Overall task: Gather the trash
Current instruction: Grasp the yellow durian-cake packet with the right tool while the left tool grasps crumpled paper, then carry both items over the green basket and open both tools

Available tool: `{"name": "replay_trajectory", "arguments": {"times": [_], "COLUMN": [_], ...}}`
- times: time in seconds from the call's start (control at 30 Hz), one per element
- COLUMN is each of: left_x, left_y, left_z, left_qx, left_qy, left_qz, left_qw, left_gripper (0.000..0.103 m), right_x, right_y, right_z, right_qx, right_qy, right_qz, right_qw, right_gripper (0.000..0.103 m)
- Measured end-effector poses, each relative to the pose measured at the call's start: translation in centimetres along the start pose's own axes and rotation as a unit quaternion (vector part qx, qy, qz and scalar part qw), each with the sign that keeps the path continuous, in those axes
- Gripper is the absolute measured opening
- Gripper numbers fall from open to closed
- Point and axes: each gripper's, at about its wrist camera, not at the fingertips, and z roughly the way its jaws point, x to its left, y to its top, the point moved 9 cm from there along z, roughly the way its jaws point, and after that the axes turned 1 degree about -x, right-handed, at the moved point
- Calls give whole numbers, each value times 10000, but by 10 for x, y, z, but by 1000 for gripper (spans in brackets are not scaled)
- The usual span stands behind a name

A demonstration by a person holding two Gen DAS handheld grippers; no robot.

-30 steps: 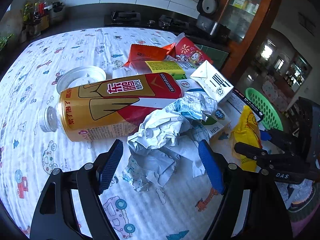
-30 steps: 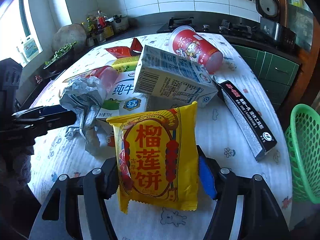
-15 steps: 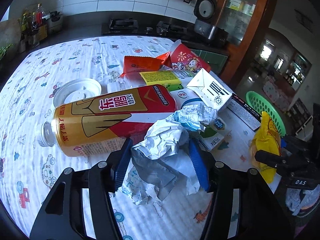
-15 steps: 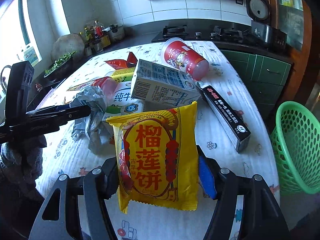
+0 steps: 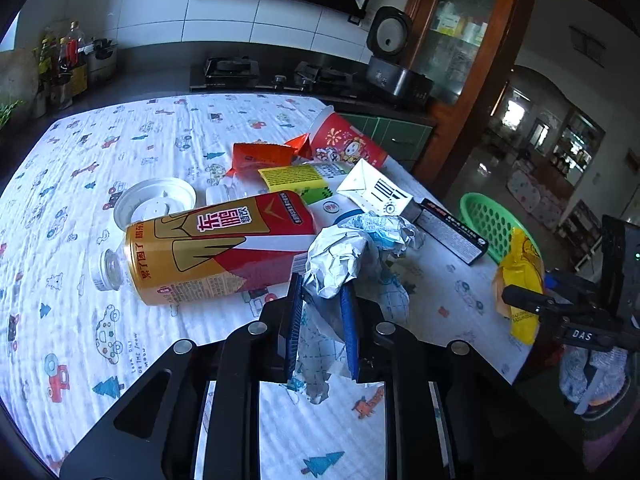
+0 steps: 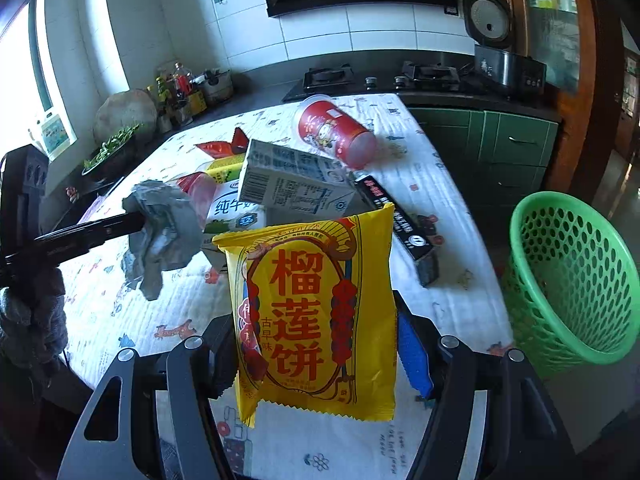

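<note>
Two pieces of trash are in my grip. My left hand-held gripper has its blue pads pinched close together on a crumpled paper wad, a creased, matte white and grey lump with a limp printed tail hanging below the pads. My right hand-held gripper is closed on a yellow snack packet, a flat, glossy foil pouch with crimped edges and red characters, standing upright between the fingers; the right blue pad shows at its edge.

Just ahead and left of the left hand-held gripper, a gold and red bottle lies on its side on the worktop, smooth and cylindrical, its neck pointing left. Beyond it sits a round white plastic lid. Further ahead I see a red paper cup tipped over, an orange wrapper and a white carton with a barcode. A long black box lies ahead to the right. The worktop wears a soft quilted cloth printed with small cars and trees.

To the right of the right hand-held gripper, off the worktop's edge, stands a green perforated plastic basket.
</note>
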Motion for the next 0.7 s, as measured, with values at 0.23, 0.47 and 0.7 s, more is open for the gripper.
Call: {"name": "replay_trajectory", "arguments": {"times": [0.23, 0.47, 0.7], "left_x": [-43, -107, -164], "left_y": [11, 29, 46], "left_z": [-12, 12, 49], "left_qx": [-31, 91, 287], "left_qy": [-507, -966, -1222], "left_qz": [175, 507, 823], "left_qw": [9986, 9940, 9887], "left_gripper": [18, 18, 18], "right_x": [-49, -131, -217], "right_y": [4, 6, 0], "right_z": [-17, -31, -30], "right_qx": [-112, -109, 72], "right_qy": [-397, -1086, -1706], "right_qz": [307, 734, 1151], "right_qw": [9987, 9913, 9786], "right_gripper": [64, 64, 64]}}
